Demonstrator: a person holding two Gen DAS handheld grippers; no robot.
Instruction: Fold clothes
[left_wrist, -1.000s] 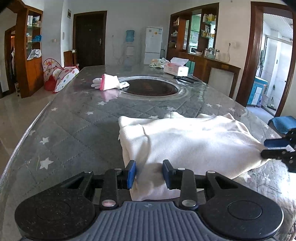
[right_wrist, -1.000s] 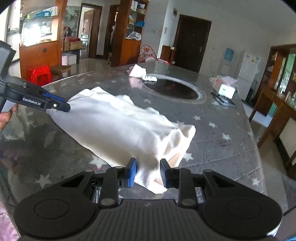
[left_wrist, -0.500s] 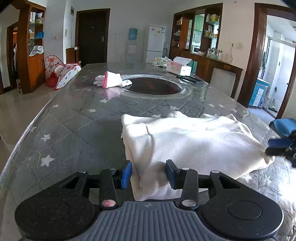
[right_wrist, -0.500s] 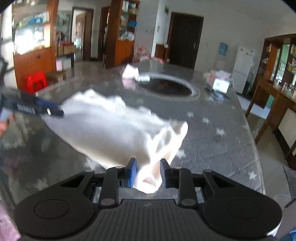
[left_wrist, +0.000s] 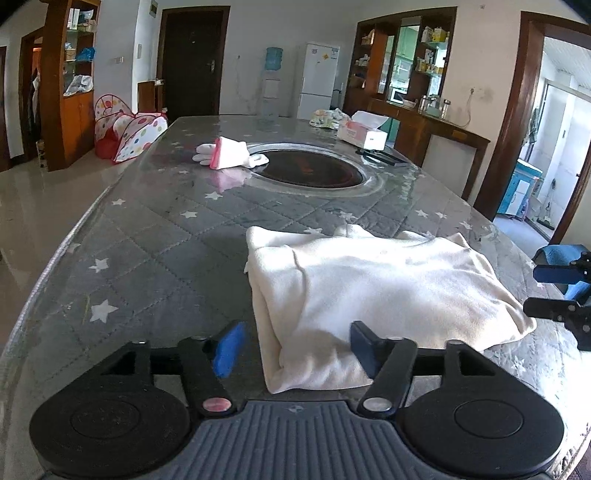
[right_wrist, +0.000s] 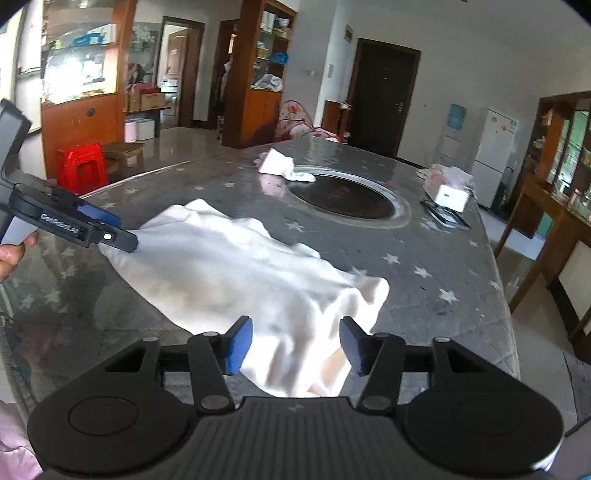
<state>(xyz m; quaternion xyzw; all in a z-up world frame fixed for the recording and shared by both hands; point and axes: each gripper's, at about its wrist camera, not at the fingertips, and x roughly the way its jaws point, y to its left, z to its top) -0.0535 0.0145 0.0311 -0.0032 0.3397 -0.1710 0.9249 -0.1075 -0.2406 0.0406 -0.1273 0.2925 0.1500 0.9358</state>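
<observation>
White garment (left_wrist: 376, 291) lies folded on the star-patterned grey table (left_wrist: 155, 251).

A folded garment (left_wrist: 380, 291) lies on the near end of the table (left_wrist: 147, 251); behind it sits a round inset (left_wrist: 310, 172), a glove (left_wrist: 229, 155) at its left edge, a tissue box (left_wrist: 364, 131) to its right.
</observation>
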